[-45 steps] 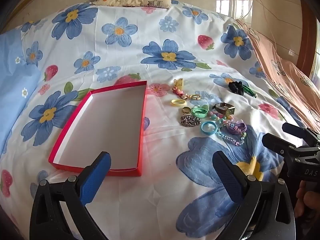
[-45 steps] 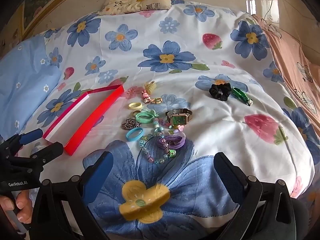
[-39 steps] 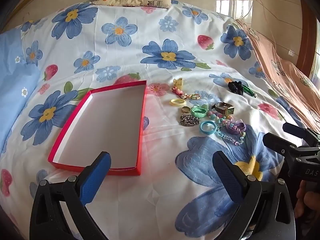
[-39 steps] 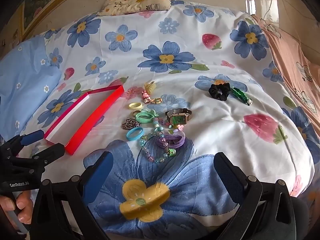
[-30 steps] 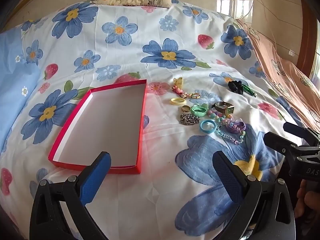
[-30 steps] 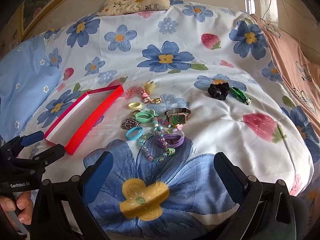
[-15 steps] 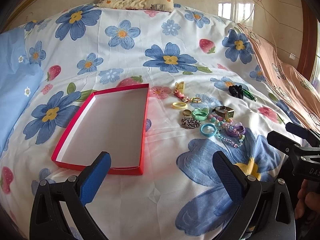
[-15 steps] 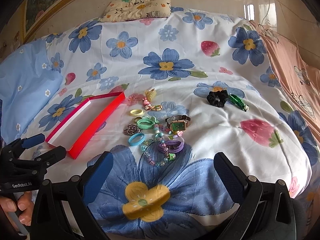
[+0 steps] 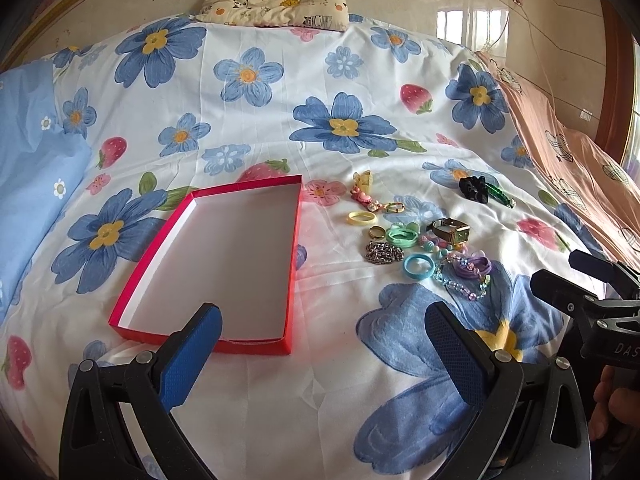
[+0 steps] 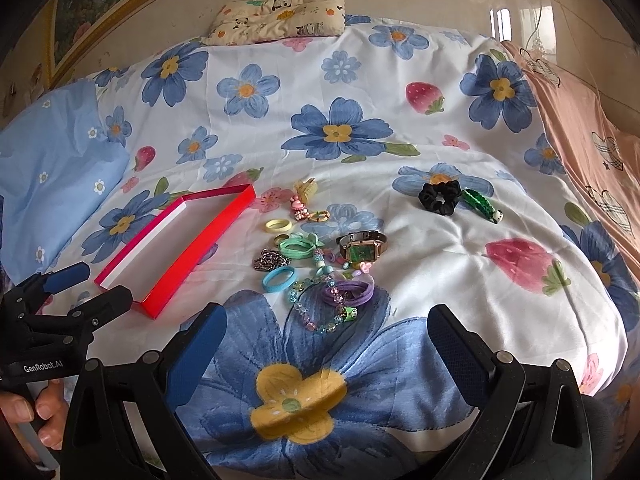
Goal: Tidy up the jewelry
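A red box with a white inside lies empty on the floral bedspread; it also shows in the right wrist view. To its right lies a cluster of jewelry: a green-faced watch, a blue ring, a beaded bracelet, a purple band, a yellow ring and a chain. A black scrunchie and a green clip lie farther right. My left gripper is open and empty, near the box's front edge. My right gripper is open and empty, just short of the bracelet.
A panda-print pillow lies at the head of the bed. A light blue quilt is at the left, a peach blanket at the right. The wall stands behind the bed.
Both grippers have drawn back and risen slightly, so the box and jewelry sit a little farther away. Nothing on the bed has moved.
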A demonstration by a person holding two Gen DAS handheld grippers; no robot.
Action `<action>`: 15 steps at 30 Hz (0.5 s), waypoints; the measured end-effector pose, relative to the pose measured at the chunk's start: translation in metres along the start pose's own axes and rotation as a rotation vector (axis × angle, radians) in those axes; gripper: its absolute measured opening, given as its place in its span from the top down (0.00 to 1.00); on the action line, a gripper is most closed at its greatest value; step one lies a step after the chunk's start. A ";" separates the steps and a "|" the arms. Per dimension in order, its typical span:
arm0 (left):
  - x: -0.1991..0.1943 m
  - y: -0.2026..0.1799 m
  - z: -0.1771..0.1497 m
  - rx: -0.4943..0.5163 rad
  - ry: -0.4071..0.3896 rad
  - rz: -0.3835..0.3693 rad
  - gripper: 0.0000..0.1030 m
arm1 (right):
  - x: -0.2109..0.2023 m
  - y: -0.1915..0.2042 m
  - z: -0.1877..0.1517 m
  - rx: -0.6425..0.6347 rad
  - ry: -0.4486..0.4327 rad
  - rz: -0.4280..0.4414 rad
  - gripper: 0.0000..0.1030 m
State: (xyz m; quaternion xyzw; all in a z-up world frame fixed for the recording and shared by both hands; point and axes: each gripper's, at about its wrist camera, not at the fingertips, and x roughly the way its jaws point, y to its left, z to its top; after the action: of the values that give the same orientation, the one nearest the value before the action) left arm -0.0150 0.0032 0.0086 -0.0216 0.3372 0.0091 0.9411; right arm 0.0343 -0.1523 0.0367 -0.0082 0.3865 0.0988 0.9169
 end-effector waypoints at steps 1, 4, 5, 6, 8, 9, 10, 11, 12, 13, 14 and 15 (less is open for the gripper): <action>0.000 0.000 0.000 0.000 0.001 -0.001 0.01 | 0.000 0.000 0.000 -0.001 0.000 -0.001 0.02; 0.001 -0.002 0.000 -0.002 0.003 0.004 0.01 | 0.000 0.001 0.000 0.000 0.000 0.001 0.02; 0.001 -0.002 0.000 -0.004 0.004 0.003 0.01 | 0.000 0.001 0.000 -0.002 -0.001 0.000 0.02; 0.001 -0.002 0.000 -0.005 0.005 0.002 0.01 | 0.000 0.001 0.000 -0.002 0.000 0.000 0.02; 0.000 -0.001 0.001 -0.003 0.004 0.001 0.01 | 0.001 0.001 0.000 -0.002 0.001 0.002 0.02; 0.000 -0.002 0.001 -0.002 0.005 0.000 0.01 | 0.001 0.001 -0.001 -0.002 0.001 0.003 0.02; 0.000 -0.002 0.001 -0.002 0.006 -0.001 0.01 | 0.001 0.001 -0.001 -0.003 0.001 0.003 0.02; 0.000 0.000 0.001 -0.002 0.005 0.000 0.01 | 0.001 0.001 -0.001 -0.003 0.000 0.003 0.02; 0.000 0.000 0.001 -0.001 0.005 -0.001 0.01 | 0.001 0.001 -0.001 -0.003 0.000 0.002 0.02; 0.000 -0.001 0.001 0.000 0.005 -0.001 0.01 | 0.001 0.001 -0.001 -0.003 0.000 0.003 0.02; -0.001 -0.001 0.001 0.000 0.005 -0.001 0.01 | 0.001 0.001 -0.001 -0.002 -0.001 0.003 0.02; 0.001 0.000 0.002 -0.003 0.006 -0.001 0.01 | 0.001 0.001 -0.001 -0.003 -0.001 0.003 0.02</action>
State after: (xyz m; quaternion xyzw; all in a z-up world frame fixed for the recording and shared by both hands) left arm -0.0136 0.0036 0.0094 -0.0231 0.3400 0.0089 0.9401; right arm 0.0343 -0.1511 0.0355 -0.0087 0.3860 0.1008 0.9169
